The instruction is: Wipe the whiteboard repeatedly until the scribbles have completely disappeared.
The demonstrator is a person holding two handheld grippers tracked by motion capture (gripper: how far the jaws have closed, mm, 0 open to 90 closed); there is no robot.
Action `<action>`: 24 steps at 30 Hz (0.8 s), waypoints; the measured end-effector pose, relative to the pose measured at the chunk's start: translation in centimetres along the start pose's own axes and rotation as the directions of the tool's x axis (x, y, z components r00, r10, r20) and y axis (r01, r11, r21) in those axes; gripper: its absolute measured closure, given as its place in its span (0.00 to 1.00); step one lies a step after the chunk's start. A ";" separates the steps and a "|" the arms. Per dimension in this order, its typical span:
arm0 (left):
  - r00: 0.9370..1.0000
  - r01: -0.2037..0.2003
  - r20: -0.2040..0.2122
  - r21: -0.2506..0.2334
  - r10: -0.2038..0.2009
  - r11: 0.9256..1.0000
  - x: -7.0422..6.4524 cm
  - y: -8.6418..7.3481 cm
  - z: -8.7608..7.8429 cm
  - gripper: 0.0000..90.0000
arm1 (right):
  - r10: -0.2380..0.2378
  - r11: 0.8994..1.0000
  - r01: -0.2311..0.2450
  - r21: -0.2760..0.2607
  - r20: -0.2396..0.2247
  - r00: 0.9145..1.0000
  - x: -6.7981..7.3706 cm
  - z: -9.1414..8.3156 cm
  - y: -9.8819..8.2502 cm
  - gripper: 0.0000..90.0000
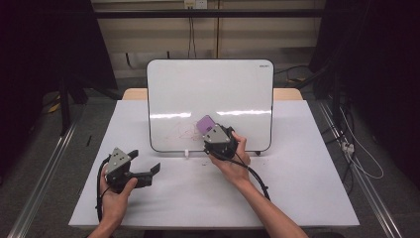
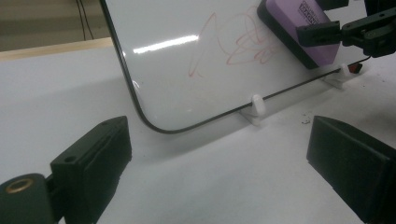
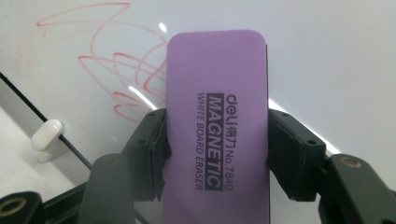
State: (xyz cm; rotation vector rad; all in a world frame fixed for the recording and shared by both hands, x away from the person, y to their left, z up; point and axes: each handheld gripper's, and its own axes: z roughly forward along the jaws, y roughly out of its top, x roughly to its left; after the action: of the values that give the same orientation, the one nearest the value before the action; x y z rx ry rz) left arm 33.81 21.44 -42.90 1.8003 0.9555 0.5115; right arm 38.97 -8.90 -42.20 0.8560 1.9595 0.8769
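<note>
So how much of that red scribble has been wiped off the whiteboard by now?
Done: the right gripper has the purple eraser clamped and set against the whiteboard. In hand: the eraser sits just beside the red scribble. Left: nearly all the wiping, since the loops look largely intact. The left gripper sits open on the table, holding nothing.

White table (image 1: 297,188) (pale), wall socket (image 1: 194,4) behind.

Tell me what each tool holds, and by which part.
The right tool clamps the purple eraser across its long sides, near the lower half. The left tool holds nothing.
</note>
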 end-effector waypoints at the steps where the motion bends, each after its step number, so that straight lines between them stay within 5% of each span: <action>1: 1.000 -0.001 0.001 0.000 0.001 1.000 0.0 0.0 -0.1 0.07 | 0.006 1.000 -0.006 0.001 0.002 1.000 -0.3 -0.1 -0.1 0.47; 9: 1.000 0.001 -0.007 -0.003 -0.001 1.000 0.1 0.0 -0.3 0.07 | 0.109 0.994 -0.109 0.002 0.066 0.992 -5.1 -1.1 -0.9 0.47; 14: 1.000 0.003 -0.008 0.001 -0.003 1.000 0.1 0.0 -0.1 0.07 | 0.134 0.991 -0.135 0.007 0.113 0.985 -7.1 -1.8 -1.5 0.47; 17: 1.000 0.001 -0.005 0.002 -0.001 1.000 0.0 0.0 0.0 0.07 | 0.120 0.993 -0.121 0.001 0.131 0.984 -6.6 -1.8 -1.6 0.47; 24: 1.000 0.000 -0.002 0.003 0.000 1.000 -0.1 0.0 0.1 0.07 | 0.083 0.997 -0.083 0.000 0.089 0.993 -3.4 -1.4 -1.8 0.47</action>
State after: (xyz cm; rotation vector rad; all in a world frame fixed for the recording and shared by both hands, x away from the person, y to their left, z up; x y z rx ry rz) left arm 33.85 21.34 -42.91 1.8033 0.9578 0.5120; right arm 38.84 -12.98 -41.77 0.9687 1.8602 0.8683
